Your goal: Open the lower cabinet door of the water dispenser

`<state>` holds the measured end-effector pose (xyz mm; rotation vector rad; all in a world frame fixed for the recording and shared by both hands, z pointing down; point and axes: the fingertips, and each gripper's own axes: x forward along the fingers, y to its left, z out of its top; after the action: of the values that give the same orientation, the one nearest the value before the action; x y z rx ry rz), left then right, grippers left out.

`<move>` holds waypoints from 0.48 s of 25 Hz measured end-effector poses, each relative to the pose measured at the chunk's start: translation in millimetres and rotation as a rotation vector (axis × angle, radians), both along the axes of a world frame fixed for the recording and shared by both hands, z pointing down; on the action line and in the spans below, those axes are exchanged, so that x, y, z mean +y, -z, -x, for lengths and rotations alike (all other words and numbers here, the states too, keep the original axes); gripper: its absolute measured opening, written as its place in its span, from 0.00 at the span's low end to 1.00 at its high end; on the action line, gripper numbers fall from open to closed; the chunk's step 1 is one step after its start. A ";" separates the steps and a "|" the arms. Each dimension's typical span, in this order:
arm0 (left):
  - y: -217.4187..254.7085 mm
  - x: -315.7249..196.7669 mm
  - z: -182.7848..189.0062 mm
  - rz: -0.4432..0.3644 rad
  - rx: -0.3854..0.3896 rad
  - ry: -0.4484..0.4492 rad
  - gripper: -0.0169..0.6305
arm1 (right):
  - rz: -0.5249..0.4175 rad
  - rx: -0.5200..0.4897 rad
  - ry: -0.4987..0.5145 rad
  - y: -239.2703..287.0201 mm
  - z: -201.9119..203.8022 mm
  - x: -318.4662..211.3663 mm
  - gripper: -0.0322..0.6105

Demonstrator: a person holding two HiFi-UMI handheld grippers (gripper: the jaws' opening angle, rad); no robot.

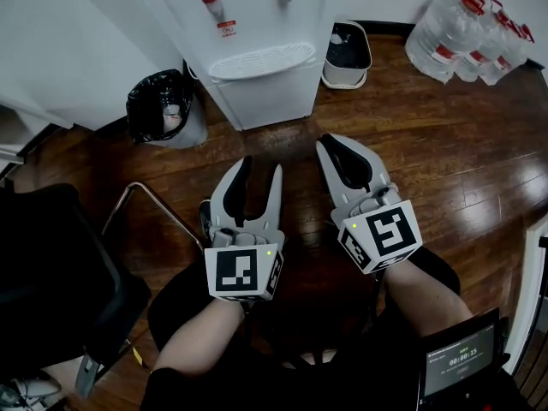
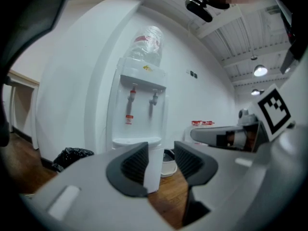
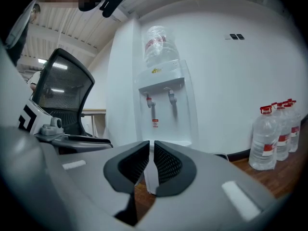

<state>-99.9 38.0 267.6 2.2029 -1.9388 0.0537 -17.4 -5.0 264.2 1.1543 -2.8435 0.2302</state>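
The white water dispenser [image 1: 257, 50] stands against the wall ahead, with its lower cabinet door [image 1: 270, 101] closed beneath the drip tray. Both grippers hover over the wood floor, well short of it and touching nothing. My left gripper [image 1: 259, 168] is open with an empty gap. My right gripper [image 1: 329, 142] is shut, pads together, holding nothing. Between the jaws of my left gripper [image 2: 161, 148] the left gripper view shows the cabinet's lower part [image 2: 153, 172]. The right gripper view has my right gripper [image 3: 151, 146] pointing at the dispenser [image 3: 163, 105].
A bin with a black bag [image 1: 167, 110] sits left of the dispenser, a white bin [image 1: 347, 54] right of it. Several large water bottles [image 1: 471, 37] stand at the far right. A black chair [image 1: 51, 272] is close on my left.
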 end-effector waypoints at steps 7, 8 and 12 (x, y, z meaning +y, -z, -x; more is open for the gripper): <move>3.1 8.8 6.3 -0.009 0.019 0.025 0.32 | -0.002 -0.013 0.007 -0.6 1.4 17.2 0.10; 4.3 8.9 6.3 -0.013 0.019 0.026 0.32 | -0.002 -0.012 0.011 -1.5 2.5 19.2 0.10; 7.4 9.0 3.5 -0.027 0.004 0.017 0.32 | -0.013 -0.009 0.023 -0.2 6.6 21.3 0.10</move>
<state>-103.4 47.1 260.2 2.2014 -1.9664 0.0209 -24.1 16.3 264.4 1.1249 -2.8687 0.2172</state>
